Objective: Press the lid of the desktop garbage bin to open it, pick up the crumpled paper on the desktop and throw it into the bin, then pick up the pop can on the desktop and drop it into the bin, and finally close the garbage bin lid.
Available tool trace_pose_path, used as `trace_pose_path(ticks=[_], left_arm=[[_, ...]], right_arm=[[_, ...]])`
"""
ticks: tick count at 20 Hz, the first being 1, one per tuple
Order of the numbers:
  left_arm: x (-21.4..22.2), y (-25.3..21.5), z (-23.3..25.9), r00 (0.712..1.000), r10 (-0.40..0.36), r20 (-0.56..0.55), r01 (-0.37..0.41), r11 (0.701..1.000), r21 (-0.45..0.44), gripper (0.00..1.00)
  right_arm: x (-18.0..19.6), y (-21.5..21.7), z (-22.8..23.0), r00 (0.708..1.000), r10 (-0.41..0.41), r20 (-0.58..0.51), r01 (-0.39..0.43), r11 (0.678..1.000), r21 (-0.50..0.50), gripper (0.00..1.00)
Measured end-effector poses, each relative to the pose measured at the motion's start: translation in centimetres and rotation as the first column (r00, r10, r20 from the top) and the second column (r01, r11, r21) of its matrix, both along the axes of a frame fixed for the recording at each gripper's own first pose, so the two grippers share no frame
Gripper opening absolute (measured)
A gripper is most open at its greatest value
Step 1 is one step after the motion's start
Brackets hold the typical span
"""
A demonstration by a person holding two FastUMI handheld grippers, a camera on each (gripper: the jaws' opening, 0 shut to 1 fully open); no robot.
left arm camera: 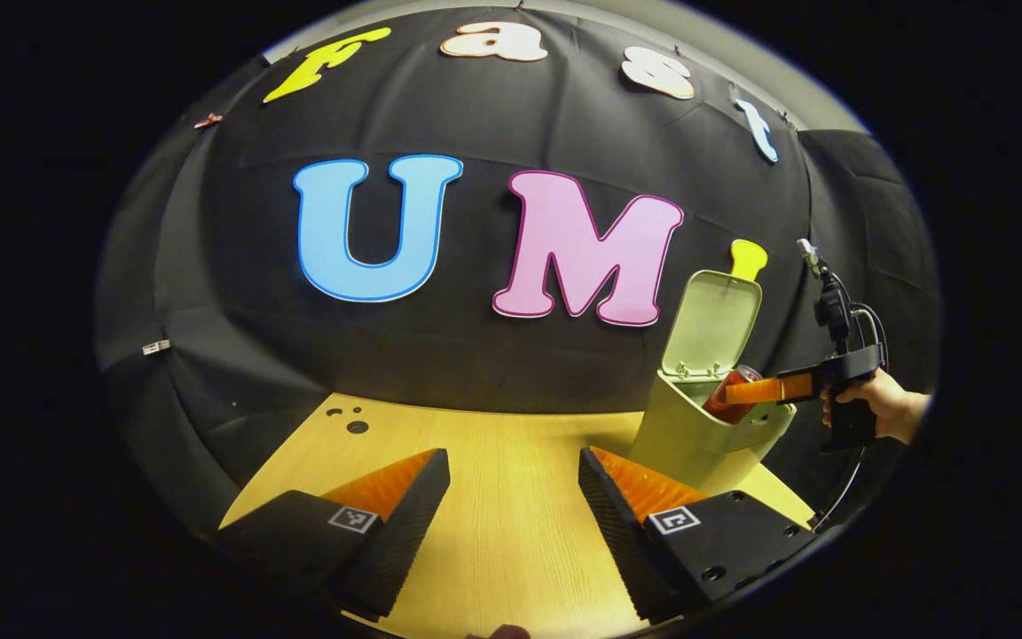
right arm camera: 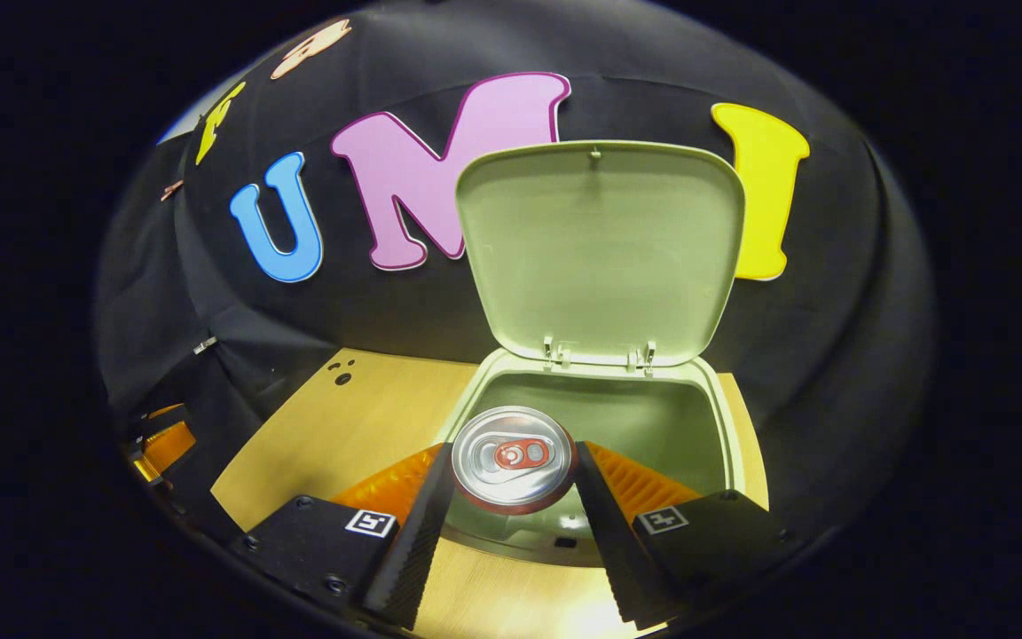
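In the right gripper view a pale green bin stands with its lid raised upright. My right gripper is shut on a red pop can, its silver top facing the camera, held over the front rim of the bin's mouth. In the left gripper view the same bin sits at the right with its lid up, and the red can leans over the opening, held by the far gripper in a hand. My left gripper stands open above the wooden table.
The wooden tabletop stretches out in front of the left gripper, with a few small dark holes near its far left corner. Black cloth walls close in the back and sides. The bin stands near the table's right end.
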State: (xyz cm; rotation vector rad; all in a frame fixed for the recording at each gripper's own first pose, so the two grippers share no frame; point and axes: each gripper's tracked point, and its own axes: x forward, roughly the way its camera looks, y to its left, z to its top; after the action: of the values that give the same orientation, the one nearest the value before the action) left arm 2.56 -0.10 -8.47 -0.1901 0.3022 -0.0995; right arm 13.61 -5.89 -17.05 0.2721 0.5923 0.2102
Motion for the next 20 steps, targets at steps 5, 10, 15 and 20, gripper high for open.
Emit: trace_pose_path(ticks=[5, 10, 15, 20], left_arm=[[0.1, 0.2, -0.1, 1.000, 0.001, -0.006, -0.001, 1.000, 0.000, 0.95], [0.2, 0.1, -0.3, 1.000, -0.002, -0.008, 0.002, 1.000, 0.003, 0.95], [0.3, 0.2, -0.3, 1.000, -0.001, -0.011, 0.001, 1.000, 0.005, 0.95], [0.2, 0.4, -0.4, 1.000, 0.000, -0.011, 0.000, 1.000, 0.005, 0.95]], right_arm=[[0.1, 0.4, -1.4, 0.998, -0.011, -0.060, 0.012, 1.000, 0.007, 0.83], [-0.1, 0.3, -2.4, 0.996, -0.014, -0.090, 0.015, 1.000, 0.013, 0.84], [-0.1, 0.5, -3.0, 0.994, -0.012, -0.104, 0.014, 1.000, 0.022, 0.85], [-0.3, 0.7, -2.7, 0.994, -0.009, -0.105, 0.015, 0.999, 0.053, 0.85]])
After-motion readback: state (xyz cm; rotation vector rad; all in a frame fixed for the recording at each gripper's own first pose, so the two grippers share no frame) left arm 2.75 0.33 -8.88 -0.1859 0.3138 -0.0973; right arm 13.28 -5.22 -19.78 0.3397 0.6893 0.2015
